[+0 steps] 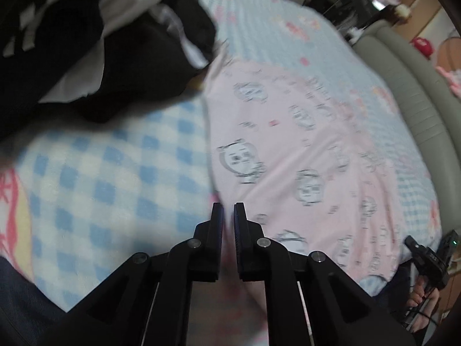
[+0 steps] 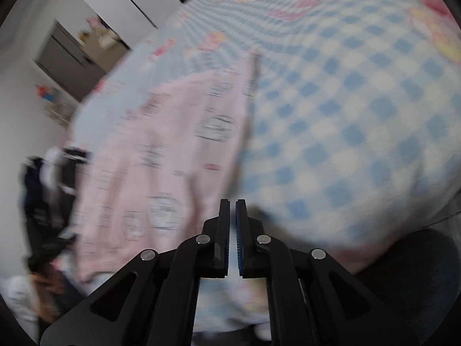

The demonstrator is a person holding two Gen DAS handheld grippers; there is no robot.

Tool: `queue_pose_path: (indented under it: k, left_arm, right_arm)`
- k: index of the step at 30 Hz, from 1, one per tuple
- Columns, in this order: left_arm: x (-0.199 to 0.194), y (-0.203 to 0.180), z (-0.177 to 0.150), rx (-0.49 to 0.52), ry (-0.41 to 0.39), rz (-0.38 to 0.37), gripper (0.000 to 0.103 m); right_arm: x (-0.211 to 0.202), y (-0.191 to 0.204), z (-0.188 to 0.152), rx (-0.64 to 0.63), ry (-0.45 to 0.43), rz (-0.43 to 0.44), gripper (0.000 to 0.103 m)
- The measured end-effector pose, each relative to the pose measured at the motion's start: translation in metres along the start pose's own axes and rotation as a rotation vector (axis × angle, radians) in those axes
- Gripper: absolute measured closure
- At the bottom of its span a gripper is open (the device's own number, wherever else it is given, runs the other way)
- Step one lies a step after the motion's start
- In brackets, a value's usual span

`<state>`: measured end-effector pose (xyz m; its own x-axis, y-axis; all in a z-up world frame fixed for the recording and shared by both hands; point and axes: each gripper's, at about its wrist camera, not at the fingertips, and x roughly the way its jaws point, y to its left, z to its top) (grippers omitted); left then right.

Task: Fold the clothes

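Note:
A pink garment (image 1: 302,144) printed with cartoon faces lies spread on the blue-and-white checked bed sheet (image 1: 109,190). In the left wrist view my left gripper (image 1: 228,212) is at the garment's near edge. Its jaws are nearly together, with pink cloth showing between and under them. My right gripper (image 1: 415,248) shows at the far right by the garment's other near corner. In the blurred right wrist view the same garment (image 2: 173,150) runs away from my right gripper (image 2: 232,209), which is shut at the cloth's straight right edge.
A heap of black and white clothes (image 1: 95,49) lies on the bed beyond the garment's left edge. A grey padded bed frame (image 1: 409,86) curves along the right. Cabinets and a white wall (image 2: 66,54) stand past the bed. Dark trouser fabric (image 2: 412,282) shows at lower right.

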<state>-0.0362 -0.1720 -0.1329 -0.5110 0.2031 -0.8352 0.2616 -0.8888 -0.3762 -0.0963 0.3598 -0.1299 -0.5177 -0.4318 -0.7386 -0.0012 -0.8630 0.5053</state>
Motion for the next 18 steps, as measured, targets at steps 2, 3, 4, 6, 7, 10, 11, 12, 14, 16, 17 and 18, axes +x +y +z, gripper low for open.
queue_pose_path:
  k: [2, 3, 4, 6, 7, 10, 11, 12, 14, 16, 17, 18]
  left_arm:
    - [-0.003, -0.004, -0.006, -0.004, -0.006, -0.016, 0.077]
    - [-0.004, -0.005, -0.010, -0.010, -0.007, -0.025, 0.061]
    - [0.000, -0.002, -0.013, -0.042, -0.001, -0.032, 0.056]
    - [0.008, 0.001, -0.021, -0.072, 0.000, 0.005, 0.058]
    - [0.012, 0.002, -0.025, -0.080, 0.002, 0.022, 0.059]
    - [0.018, -0.017, -0.028, 0.008, 0.027, 0.021, 0.063]
    - [0.019, -0.018, -0.029, 0.007, 0.034, 0.004, 0.073]
    - [0.018, -0.017, -0.029, 0.005, 0.029, 0.006, 0.086]
    - [0.017, -0.016, -0.030, 0.003, 0.018, 0.012, 0.095]
    - [0.012, -0.016, -0.032, 0.015, 0.005, 0.053, 0.097]
    - [0.009, -0.016, -0.034, 0.027, -0.003, 0.098, 0.099]
    - [0.006, -0.016, -0.035, 0.035, -0.009, 0.137, 0.099]
  right_arm:
    - [0.005, 0.007, 0.000, 0.000, 0.028, 0.062, 0.087]
    - [0.011, 0.010, -0.002, 0.007, 0.042, 0.063, 0.080]
    - [0.017, 0.012, -0.004, 0.015, 0.055, 0.064, 0.077]
    - [0.030, 0.007, -0.009, 0.062, 0.068, 0.059, 0.072]
    - [0.037, 0.005, -0.012, 0.084, 0.074, 0.056, 0.064]
    - [0.052, 0.006, -0.016, 0.103, 0.054, 0.024, 0.063]
    - [0.049, 0.009, -0.016, 0.087, 0.043, 0.006, 0.063]
    - [0.046, 0.012, -0.016, 0.071, 0.032, -0.012, 0.065]
    - [0.039, 0.018, -0.015, 0.039, 0.010, -0.048, 0.094]
    - [0.032, 0.024, -0.014, 0.007, -0.012, -0.084, 0.101]
    - [0.028, 0.027, -0.014, -0.009, -0.023, -0.102, 0.102]
    - [0.025, 0.030, -0.013, -0.025, -0.034, -0.120, 0.102]
